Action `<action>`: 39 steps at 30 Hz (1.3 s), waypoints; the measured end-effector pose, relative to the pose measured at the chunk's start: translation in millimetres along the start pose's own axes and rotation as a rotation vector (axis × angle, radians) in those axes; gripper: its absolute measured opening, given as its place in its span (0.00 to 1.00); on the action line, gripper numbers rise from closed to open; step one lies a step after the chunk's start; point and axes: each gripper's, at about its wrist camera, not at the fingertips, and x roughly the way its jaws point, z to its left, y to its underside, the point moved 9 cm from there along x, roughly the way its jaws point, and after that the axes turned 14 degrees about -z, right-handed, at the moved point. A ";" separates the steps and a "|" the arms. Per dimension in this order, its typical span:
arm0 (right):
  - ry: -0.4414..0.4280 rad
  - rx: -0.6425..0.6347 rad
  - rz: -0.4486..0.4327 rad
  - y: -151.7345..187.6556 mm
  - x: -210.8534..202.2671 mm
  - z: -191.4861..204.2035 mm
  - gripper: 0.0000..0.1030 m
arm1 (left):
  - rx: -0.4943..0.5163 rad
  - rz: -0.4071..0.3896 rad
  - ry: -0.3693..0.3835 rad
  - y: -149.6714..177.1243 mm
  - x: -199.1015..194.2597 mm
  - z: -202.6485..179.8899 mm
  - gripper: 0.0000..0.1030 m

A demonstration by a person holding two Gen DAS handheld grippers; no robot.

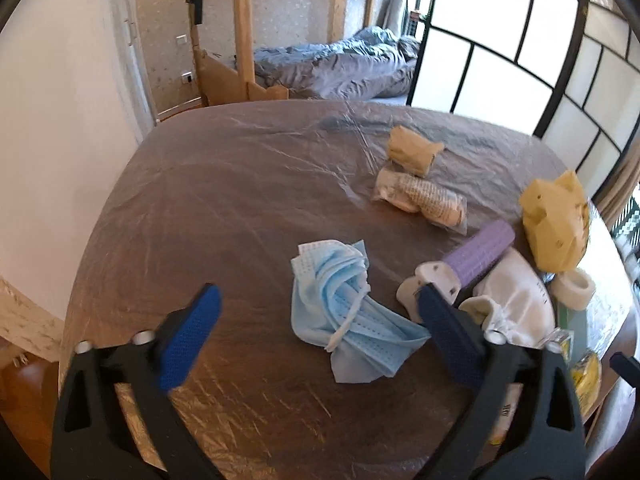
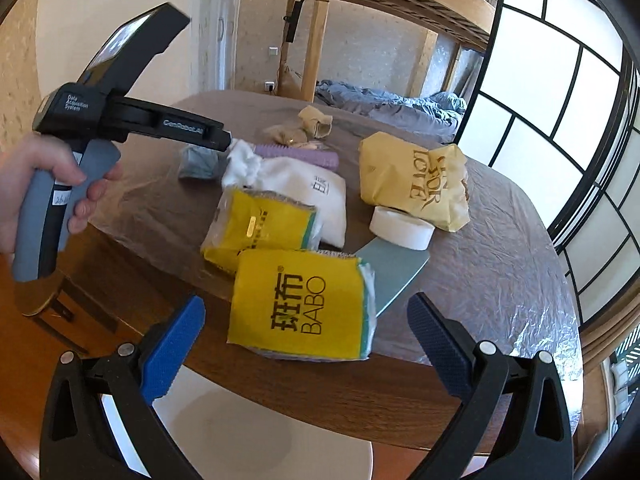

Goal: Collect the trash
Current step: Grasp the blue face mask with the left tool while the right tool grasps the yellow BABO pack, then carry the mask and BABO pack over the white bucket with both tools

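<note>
A crumpled blue face mask (image 1: 344,316) lies on the plastic-covered brown table (image 1: 224,200). My left gripper (image 1: 320,300) is open, its fingers either side of the mask, just above it. Farther back lie a crumpled tan paper wad (image 1: 412,150) and a clear wrapper with crumpled paper (image 1: 420,196). In the right wrist view the mask (image 2: 198,162) shows small beyond the left gripper's body (image 2: 120,120). My right gripper (image 2: 306,316) is open and empty, hovering at the table's near edge over a yellow BABO tissue pack (image 2: 300,304).
A purple-handled tool (image 1: 472,260), a white drawstring pouch (image 2: 296,192), a yellow paper bag (image 2: 416,180), a white tape roll (image 2: 402,226), a second yellow pack (image 2: 260,228) and a teal card (image 2: 394,268) crowd the table's right side. A white chair seat (image 2: 260,440) is below.
</note>
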 end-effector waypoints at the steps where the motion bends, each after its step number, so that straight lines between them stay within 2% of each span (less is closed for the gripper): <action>1: 0.000 0.006 0.005 1.2 1.6 0.8 0.96 | 0.003 0.011 0.006 1.2 2.4 -1.5 0.83; 3: 0.004 0.015 0.011 4.2 0.4 2.8 0.94 | -0.009 0.029 0.015 4.9 7.5 0.0 0.78; 5: 0.006 0.018 0.019 6.4 2.0 3.6 0.85 | -0.023 0.035 0.037 8.0 8.4 0.1 0.65; 9: 0.029 0.010 0.039 9.6 7.6 2.2 0.76 | 0.003 0.029 0.040 9.4 8.4 0.7 0.48; 10: 0.026 0.011 0.041 9.7 8.8 2.5 0.72 | 0.000 0.028 0.047 9.3 9.0 -0.4 0.40; 16: 0.020 0.023 0.014 3.2 2.3 -1.6 0.70 | -0.047 -0.009 0.069 3.6 -4.3 5.0 0.39; 22: -0.022 0.096 -0.014 -9.5 -13.1 -9.2 0.70 | -0.069 -0.060 0.080 -1.4 -33.1 3.0 0.39; 35: 0.006 0.194 -0.004 -9.3 -31.6 -31.9 0.70 | -0.050 -0.073 0.105 18.7 -75.8 -19.6 0.39; 39: 0.016 0.204 0.003 -1.5 -39.9 -30.7 0.70 | -0.080 -0.066 0.117 32.0 -89.6 -22.8 0.39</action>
